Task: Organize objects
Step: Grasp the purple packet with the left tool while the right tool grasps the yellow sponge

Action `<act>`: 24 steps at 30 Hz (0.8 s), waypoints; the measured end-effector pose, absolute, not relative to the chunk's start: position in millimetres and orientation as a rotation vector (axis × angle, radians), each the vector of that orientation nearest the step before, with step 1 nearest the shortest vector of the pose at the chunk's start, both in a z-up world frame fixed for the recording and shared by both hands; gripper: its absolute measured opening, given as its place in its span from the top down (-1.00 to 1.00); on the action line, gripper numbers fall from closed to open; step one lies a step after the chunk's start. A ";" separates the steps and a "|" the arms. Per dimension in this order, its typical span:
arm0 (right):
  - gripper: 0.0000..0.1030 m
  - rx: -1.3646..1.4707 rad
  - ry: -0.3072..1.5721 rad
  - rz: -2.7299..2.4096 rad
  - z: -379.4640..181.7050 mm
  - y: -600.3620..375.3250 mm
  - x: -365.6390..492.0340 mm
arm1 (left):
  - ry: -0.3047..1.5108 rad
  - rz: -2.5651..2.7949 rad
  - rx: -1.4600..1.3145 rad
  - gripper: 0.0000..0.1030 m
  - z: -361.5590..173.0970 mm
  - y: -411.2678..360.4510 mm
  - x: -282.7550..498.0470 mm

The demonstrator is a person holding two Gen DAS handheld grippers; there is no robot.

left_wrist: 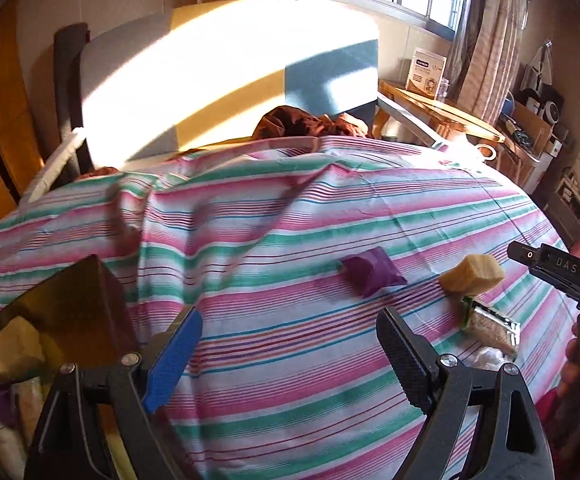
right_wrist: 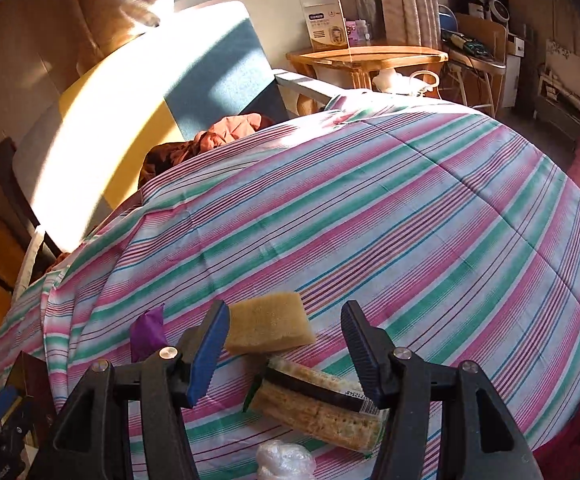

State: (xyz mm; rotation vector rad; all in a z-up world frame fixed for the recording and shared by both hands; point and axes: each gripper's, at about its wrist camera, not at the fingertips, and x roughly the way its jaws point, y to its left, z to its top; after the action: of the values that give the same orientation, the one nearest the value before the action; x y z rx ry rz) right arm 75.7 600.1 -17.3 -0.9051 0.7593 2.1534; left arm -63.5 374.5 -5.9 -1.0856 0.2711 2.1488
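The box (left_wrist: 50, 320), left of the bed (left_wrist: 290, 208), is cut by the picture's lower left edge, and what lies inside is blurred. In the right wrist view only a dark corner of it shows. The clear wrap (right_wrist: 286, 462), near the snack pack (right_wrist: 318, 412), runs off the bottom edge. The pack's print is too small to read. The purple pouch (right_wrist: 148, 330) is half hidden behind the right tool (right_wrist: 286, 356). That tool, seen from the left wrist, is cut by the right edge. A brown cloth (left_wrist: 302, 122) sinks behind the bed's far fold.
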 end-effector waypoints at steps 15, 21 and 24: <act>-0.14 -0.787 1.010 2.096 -22.5 626.5 102.6 | 0.075 2.028 -1.432 -0.73 -82.5 489.8 -121.3; -0.15 -0.783 1.047 2.064 -28.7 635.4 105.6 | 0.285 2.069 -1.288 0.12 -87.7 499.4 -110.6; -0.16 -0.838 1.018 2.077 -32.0 631.3 96.7 | 0.351 2.059 -1.232 0.23 -88.3 487.9 -101.2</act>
State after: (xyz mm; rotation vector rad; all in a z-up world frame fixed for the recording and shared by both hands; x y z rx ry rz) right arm 96.7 631.3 -32.0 -0.8376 1.0176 2.0773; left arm -101.2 487.9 -88.3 -1.2324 0.3513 2.0587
